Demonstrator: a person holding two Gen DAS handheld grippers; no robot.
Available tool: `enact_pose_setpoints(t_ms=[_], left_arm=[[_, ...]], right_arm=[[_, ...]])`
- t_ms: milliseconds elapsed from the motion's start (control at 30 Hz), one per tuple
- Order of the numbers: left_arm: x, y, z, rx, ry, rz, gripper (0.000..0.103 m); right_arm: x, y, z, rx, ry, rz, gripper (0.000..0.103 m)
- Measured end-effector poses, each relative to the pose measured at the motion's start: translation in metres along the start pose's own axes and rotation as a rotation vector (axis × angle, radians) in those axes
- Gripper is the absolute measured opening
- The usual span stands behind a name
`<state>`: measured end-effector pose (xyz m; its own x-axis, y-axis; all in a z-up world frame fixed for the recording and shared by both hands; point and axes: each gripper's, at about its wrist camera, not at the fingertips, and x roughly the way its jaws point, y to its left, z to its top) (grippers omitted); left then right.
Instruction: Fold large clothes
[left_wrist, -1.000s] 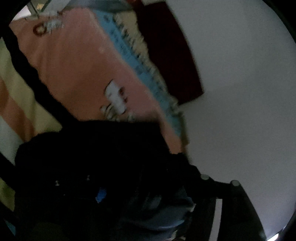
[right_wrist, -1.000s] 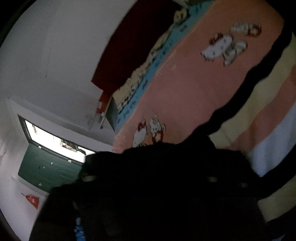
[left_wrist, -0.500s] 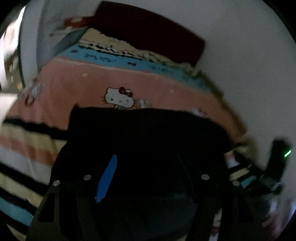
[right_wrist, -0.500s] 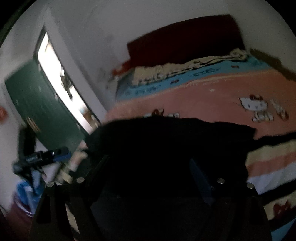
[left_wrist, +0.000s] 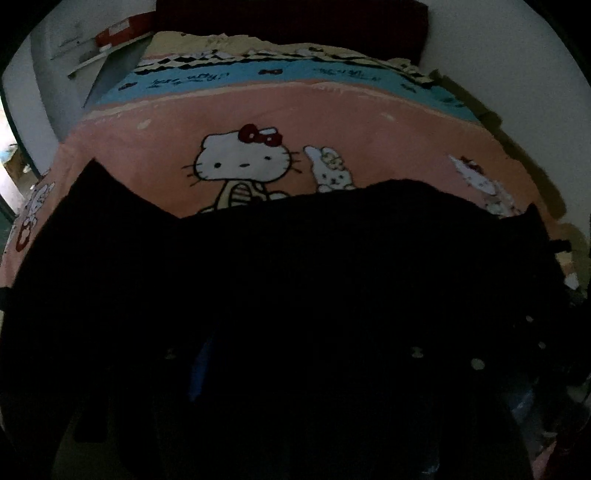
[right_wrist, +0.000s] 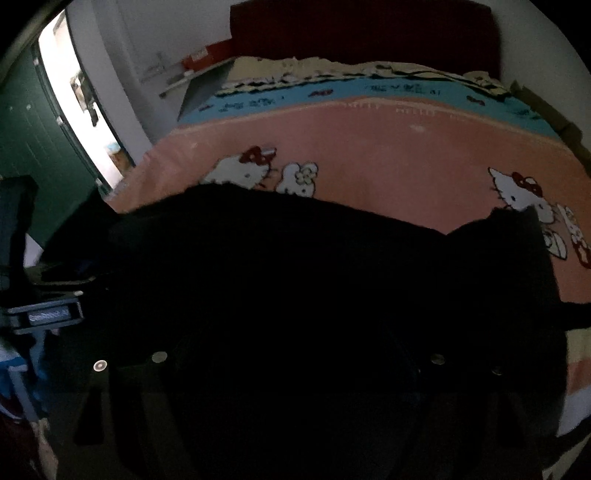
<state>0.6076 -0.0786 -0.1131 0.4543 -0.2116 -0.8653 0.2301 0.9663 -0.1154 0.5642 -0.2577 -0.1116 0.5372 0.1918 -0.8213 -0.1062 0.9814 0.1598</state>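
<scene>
black cloth fills the lower half of both of your wrist views: the dark garment (left_wrist: 295, 280) lies spread across the near end of the bed, its far edge running unevenly over the pink blanket (left_wrist: 369, 122) and covering the feet of the cartoon cat print (left_wrist: 243, 158). in your left view the garment rises to a point at the far left and another at the far right, with a shallow dip between them. in your right view the same garment (right_wrist: 295, 280) stretches from the bed's left edge to a raised corner just below a second cat print (right_wrist: 524, 192) on the right. your left gripper (left_wrist: 295, 369) is lost in the darkness of the fabric; only a few pale screw heads and a faint blue strip (left_wrist: 197, 373) show where its frame sits, so you cannot tell how wide it stands or whether it has hold of the cloth. your right gripper (right_wrist: 295, 369) is just as hidden, marked only by four small screw heads, and its opening cannot be read either. beyond the pink blanket you see a blue band with writing (left_wrist: 295, 75) and a dark red headboard (left_wrist: 291, 18) against the white wall. in your right view a green door (right_wrist: 33, 147) stands at the left beside a bright opening.
</scene>
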Motion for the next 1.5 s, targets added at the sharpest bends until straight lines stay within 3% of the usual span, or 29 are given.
enact_pose_setpoints(t_ms=[233, 300, 400, 500, 633, 900, 1067, 1233, 1300, 1500], left_arm=[[0.002, 0.002, 0.005, 0.012, 0.027, 0.025, 0.071], [-0.02, 0.011, 0.009, 0.012, 0.028, 0.011, 0.07], [-0.049, 0.035, 0.009, 0.039, -0.039, 0.082, 0.07], [-0.037, 0.068, 0.005, -0.017, 0.003, 0.124, 0.07], [-0.012, 0.094, -0.008, -0.139, -0.004, 0.011, 0.075], [0.0, 0.098, -0.02, -0.194, -0.038, -0.004, 0.082], [-0.013, 0.091, -0.02, -0.181, -0.028, 0.066, 0.082], [-0.053, 0.098, -0.037, -0.159, -0.023, 0.217, 0.082], [-0.071, 0.099, -0.048, -0.15, -0.048, 0.262, 0.082], [-0.136, 0.08, -0.099, -0.114, -0.178, 0.306, 0.082]], right_arm=[[0.018, -0.007, -0.005, 0.019, 0.008, -0.006, 0.081], [0.008, -0.007, -0.001, 0.018, 0.018, 0.012, 0.081], [-0.023, -0.013, 0.005, 0.012, -0.034, 0.031, 0.077], [-0.038, -0.033, 0.002, 0.008, -0.041, -0.013, 0.077], [-0.012, -0.064, -0.011, 0.09, -0.004, 0.015, 0.076], [0.025, -0.08, -0.017, 0.154, -0.002, 0.095, 0.077], [0.015, -0.072, -0.019, 0.155, 0.004, 0.021, 0.083], [-0.029, -0.07, -0.031, 0.142, -0.015, -0.122, 0.084], [-0.053, -0.073, -0.041, 0.15, -0.039, -0.145, 0.084], [-0.114, -0.059, -0.079, 0.144, -0.086, -0.132, 0.084]])
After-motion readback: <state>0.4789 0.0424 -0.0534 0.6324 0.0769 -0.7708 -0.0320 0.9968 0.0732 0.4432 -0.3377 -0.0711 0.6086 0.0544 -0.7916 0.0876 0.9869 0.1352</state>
